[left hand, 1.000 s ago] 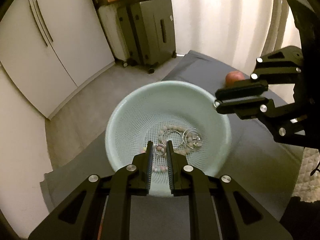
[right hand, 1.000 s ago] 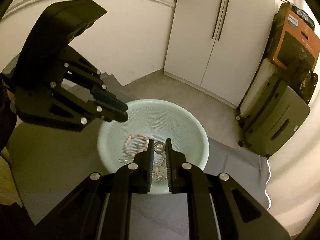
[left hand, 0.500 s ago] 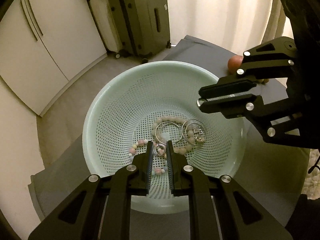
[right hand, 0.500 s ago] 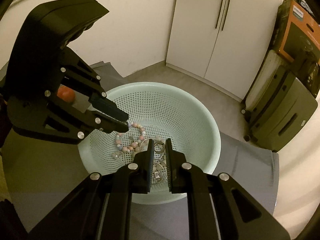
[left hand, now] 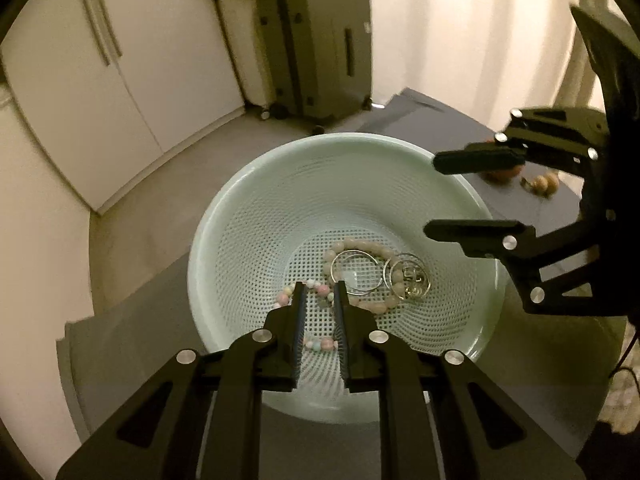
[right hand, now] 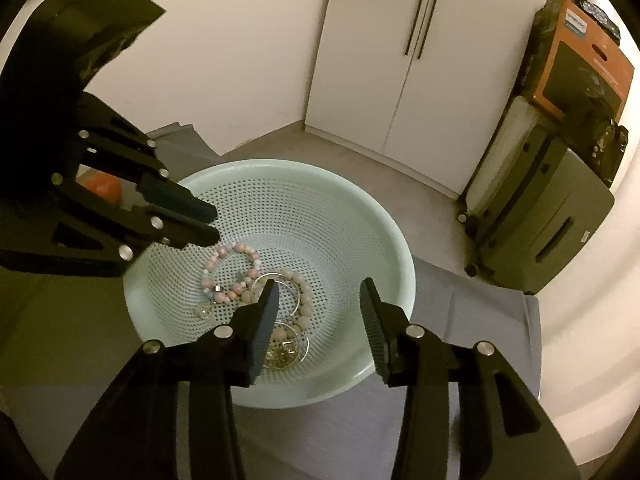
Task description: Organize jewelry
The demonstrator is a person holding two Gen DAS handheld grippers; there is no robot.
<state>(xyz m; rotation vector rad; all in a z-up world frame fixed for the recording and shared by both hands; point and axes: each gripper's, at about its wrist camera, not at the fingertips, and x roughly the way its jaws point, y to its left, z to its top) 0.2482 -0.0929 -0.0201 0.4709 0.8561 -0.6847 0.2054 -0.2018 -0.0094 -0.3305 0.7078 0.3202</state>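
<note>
A pale green perforated basket [left hand: 248,216] [right hand: 372,224] sits on a grey cloth and holds the jewelry. In it lie a pastel bead bracelet [left hand: 320,290] [right hand: 236,250], a pale bead bracelet [left hand: 360,246] [right hand: 300,284], a silver hoop [left hand: 358,274] and small silver rings [left hand: 412,280] [right hand: 286,350]. My left gripper [left hand: 319,292] [right hand: 214,224] hangs over the basket with its jaws a narrow gap apart, nothing between them. My right gripper [right hand: 318,292] [left hand: 430,196] is wide open over the basket's right side and empty.
A reddish round object [right hand: 104,186] [left hand: 500,174] and a small tan piece [left hand: 546,184] lie on the grey cloth [left hand: 516,208] beyond the basket. A dark suitcase [left hand: 320,44] [right hand: 544,216], an orange box [right hand: 580,56] and white cabinet doors [right hand: 400,52] stand across the floor.
The right gripper has opened wide; its ring is no longer between the fingers. The ring between the left fingers is gone too. The left gripper moved a little back from the basket.
</note>
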